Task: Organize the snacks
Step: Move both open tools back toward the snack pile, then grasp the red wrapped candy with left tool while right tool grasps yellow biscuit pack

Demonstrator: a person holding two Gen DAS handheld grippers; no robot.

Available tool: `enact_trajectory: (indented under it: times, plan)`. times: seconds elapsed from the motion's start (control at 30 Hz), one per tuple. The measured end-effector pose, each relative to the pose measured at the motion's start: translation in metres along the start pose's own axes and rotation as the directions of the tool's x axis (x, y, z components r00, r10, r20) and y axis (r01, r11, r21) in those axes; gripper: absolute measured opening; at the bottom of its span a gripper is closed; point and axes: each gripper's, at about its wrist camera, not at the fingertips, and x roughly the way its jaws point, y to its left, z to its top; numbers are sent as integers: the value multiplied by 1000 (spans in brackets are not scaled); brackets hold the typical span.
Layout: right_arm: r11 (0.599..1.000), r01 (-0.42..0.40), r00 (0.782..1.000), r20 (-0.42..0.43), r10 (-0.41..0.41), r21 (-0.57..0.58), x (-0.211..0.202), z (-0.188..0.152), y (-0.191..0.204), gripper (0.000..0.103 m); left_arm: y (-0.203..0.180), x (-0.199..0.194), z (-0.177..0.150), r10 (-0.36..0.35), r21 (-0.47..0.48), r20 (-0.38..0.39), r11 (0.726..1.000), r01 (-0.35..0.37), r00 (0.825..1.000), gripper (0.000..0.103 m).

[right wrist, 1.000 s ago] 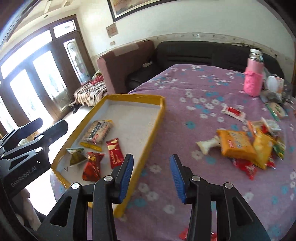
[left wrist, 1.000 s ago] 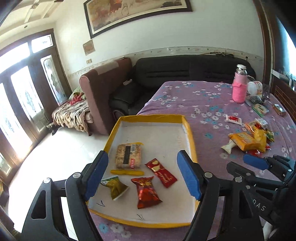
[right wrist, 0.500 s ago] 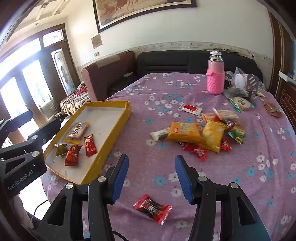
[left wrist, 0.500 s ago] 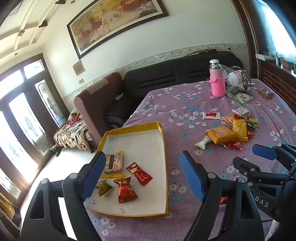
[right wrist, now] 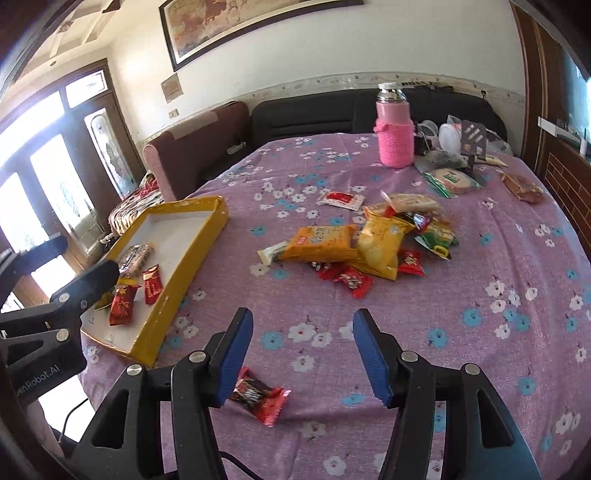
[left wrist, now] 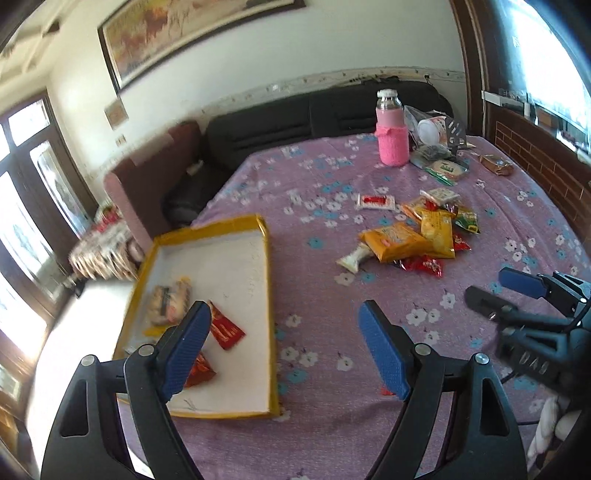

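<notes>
Above a table spread with a purple floral cloth, both grippers hang empty: the left gripper has its blue pads wide apart, while the right gripper is opening its jaws with nothing between them. Loose snacks lie heaped mid-table, a red packet sits near the table's edge, and several wrapped snacks rest in the yellow tray.

We're looking into a home living room: a black sofa is sitting against the wall, a framed painting is hanging above, and glazed wooden doors are letting daylight in.
</notes>
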Motion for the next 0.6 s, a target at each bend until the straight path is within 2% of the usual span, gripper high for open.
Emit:
enact_trajectory:
  times: [0.07, 0.17, 0.27, 0.33, 0.43, 0.53, 0.6]
  plan:
    - [999, 23, 1000, -21, -22, 36, 4, -1, -20, 59, 8, 14, -6, -74, -46, -43, 996, 72, 996, 83]
    - [995, 45, 997, -64, -40, 89, 14, -1, -49, 59, 9, 29, -18, -187, -79, -81, 980, 181, 979, 83]
    - [991, 0, 994, -109, 15, 136, 34, 7, -68, 61, -2, 35, -29, -267, -61, -94, 963, 262, 959, 82]
    - [989, -35, 992, -114, 52, 145, 47, 17, -73, 61, -6, 37, -31, -292, -60, -97, 956, 287, 952, 82]
    - [990, -9, 992, -123, 26, 138, 69, 34, -75, 61, -7, 43, -33, -310, -71, -109, 950, 304, 944, 82]
    - [991, -19, 990, -137, 38, 135, 87, 47, -73, 61, -6, 47, -35, -333, -72, -109, 942, 327, 937, 82]
    - [993, -24, 992, -117, 38, 115, 92, 59, -66, 61, -4, 49, -36, -351, -75, -109, 936, 345, 930, 82]
